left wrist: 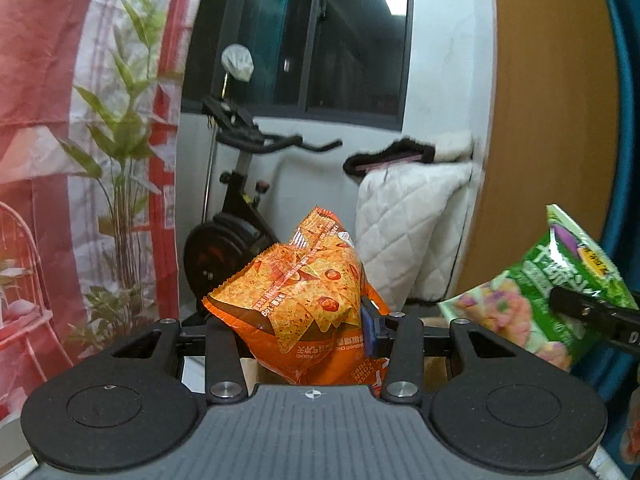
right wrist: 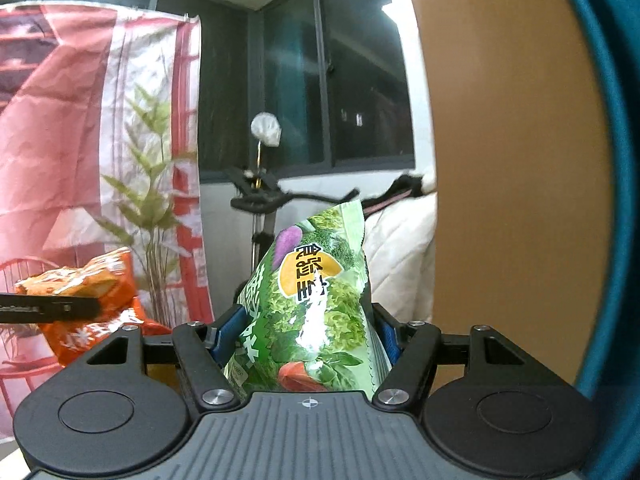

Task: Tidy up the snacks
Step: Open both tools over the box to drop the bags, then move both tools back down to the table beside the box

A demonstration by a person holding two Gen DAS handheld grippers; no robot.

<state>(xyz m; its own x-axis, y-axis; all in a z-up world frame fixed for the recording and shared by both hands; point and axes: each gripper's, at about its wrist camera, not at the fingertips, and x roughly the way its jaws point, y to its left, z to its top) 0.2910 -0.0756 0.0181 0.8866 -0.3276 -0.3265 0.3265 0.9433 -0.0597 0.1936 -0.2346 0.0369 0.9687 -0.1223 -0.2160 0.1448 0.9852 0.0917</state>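
My left gripper (left wrist: 308, 332) is shut on an orange corn chip bag (left wrist: 304, 296) and holds it up in the air, tilted. My right gripper (right wrist: 304, 332) is shut on a green vegetable snack bag (right wrist: 316, 304), held upright in the air. In the left wrist view the green bag (left wrist: 540, 300) shows at the right with a black finger (left wrist: 592, 312) of the right gripper across it. In the right wrist view the orange bag (right wrist: 92, 296) shows at the left with a black finger (right wrist: 52, 309) of the left gripper across it. The two bags are apart.
A black exercise bike (left wrist: 236, 208) stands ahead by the dark window (left wrist: 332, 36). A white quilted cover (left wrist: 412, 220) hangs to its right. A brown board (left wrist: 548, 120) and teal edge (right wrist: 608, 160) rise at the right. A green plant (left wrist: 120, 152) and pink backdrop (left wrist: 44, 80) stand at the left.
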